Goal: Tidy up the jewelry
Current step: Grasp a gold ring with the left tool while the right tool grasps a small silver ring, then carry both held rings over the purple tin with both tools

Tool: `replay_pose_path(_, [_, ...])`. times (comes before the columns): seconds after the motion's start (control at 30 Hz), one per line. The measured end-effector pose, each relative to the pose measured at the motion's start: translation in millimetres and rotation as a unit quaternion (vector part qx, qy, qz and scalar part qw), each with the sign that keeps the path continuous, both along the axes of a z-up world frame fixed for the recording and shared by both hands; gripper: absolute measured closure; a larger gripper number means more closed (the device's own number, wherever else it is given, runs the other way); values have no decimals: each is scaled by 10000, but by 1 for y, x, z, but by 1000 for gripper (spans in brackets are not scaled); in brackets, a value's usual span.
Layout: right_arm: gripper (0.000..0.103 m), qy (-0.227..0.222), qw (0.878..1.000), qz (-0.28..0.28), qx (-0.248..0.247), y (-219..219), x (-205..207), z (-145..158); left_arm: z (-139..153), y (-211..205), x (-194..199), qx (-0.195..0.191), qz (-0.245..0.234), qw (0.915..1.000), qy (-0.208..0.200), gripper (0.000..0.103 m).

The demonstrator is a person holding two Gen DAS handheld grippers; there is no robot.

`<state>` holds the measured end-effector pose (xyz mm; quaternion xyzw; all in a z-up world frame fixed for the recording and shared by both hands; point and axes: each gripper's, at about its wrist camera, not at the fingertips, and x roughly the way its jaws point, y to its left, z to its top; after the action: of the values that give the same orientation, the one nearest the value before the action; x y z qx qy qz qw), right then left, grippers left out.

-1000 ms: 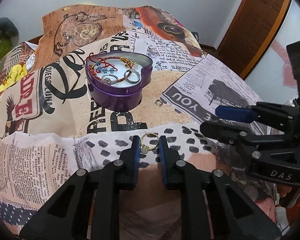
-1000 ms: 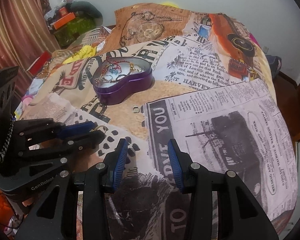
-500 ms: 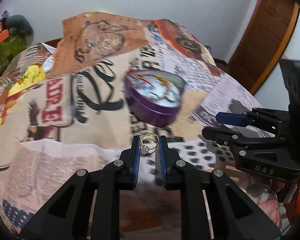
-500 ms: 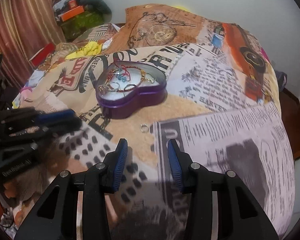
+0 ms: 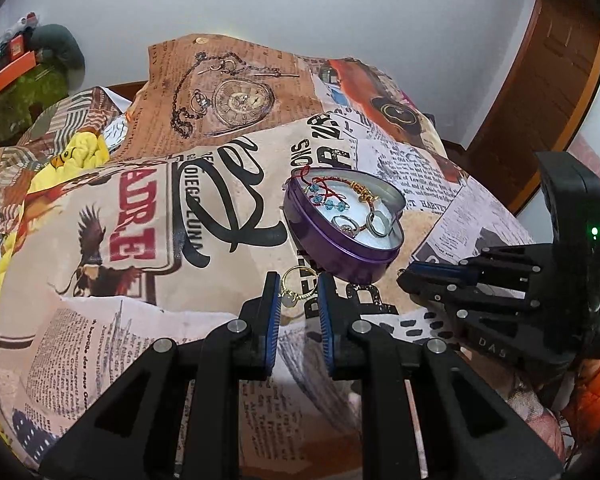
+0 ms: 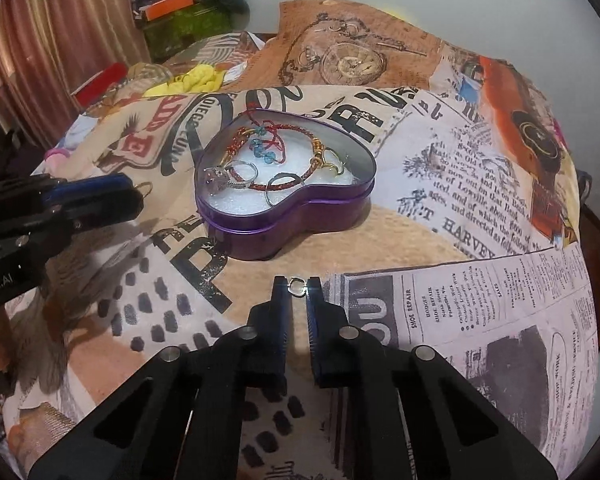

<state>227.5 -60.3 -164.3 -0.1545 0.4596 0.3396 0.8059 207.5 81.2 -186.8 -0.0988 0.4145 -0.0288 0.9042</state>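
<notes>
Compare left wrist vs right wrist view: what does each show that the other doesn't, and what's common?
Left wrist only: the left gripper shut on a gold ring, with a wooden door at right.

Right wrist only: the right gripper, whose jaws have just been closing, pinching a small silver ring on the bedspread; a curtain at left.

Both: the purple heart tin holding bracelets and rings, and the pocket-watch print.

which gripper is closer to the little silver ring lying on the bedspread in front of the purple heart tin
Right. The right gripper has just closed its jaws on the small silver ring. The left gripper, pinching a gold ring, is off to the side by the purple heart-shaped tin.
</notes>
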Motion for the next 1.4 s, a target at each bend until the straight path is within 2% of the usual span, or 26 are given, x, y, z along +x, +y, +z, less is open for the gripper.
replay_pose_path(0.23, [98, 60, 9994, -261, 208, -13, 5, 9, 15, -5, -5, 116, -61, 9998, -149, 86])
replay_pose_path(0.43, [98, -189, 9978, -424, 464, -26, 3, 36, 34, -7, -8, 207, -45, 9991, -366, 86])
replay_pose_path(0.53, [98, -217, 9980, -327, 491, -25, 2, 43, 40, -7, -9, 223, -24, 9988, -437, 86])
replay_pose_path(0.7, [89, 240, 9994, -168, 193, -12, 9, 21, 39, -7, -10, 195, -48, 9989, -428, 86])
replay_pose_path(0.83, [89, 367, 9992, -111, -59, -4, 14, 2, 33, -5, -9, 209, -64, 9991, -363, 86])
replay_pose_path(1.13, [91, -62, 9997, 89, -217, 4, 11, -2, 18, 5, -4, 108, 45, 9997, -228, 86])
replay_pose_path(1.17, [95, -44, 9998, 124, -181, 5, 10, -2, 17, 6, -3, 106, 52, 9997, -216, 86])
replay_pose_path(1.33, [95, 247, 9995, -26, 189, -5, 19, 0, 18, 4, -2, 125, 42, 9997, -216, 86])
replay_pose_path(1.4, [95, 220, 9994, -99, 263, -8, 19, 5, 21, 3, -1, 143, 33, 9996, -250, 86])
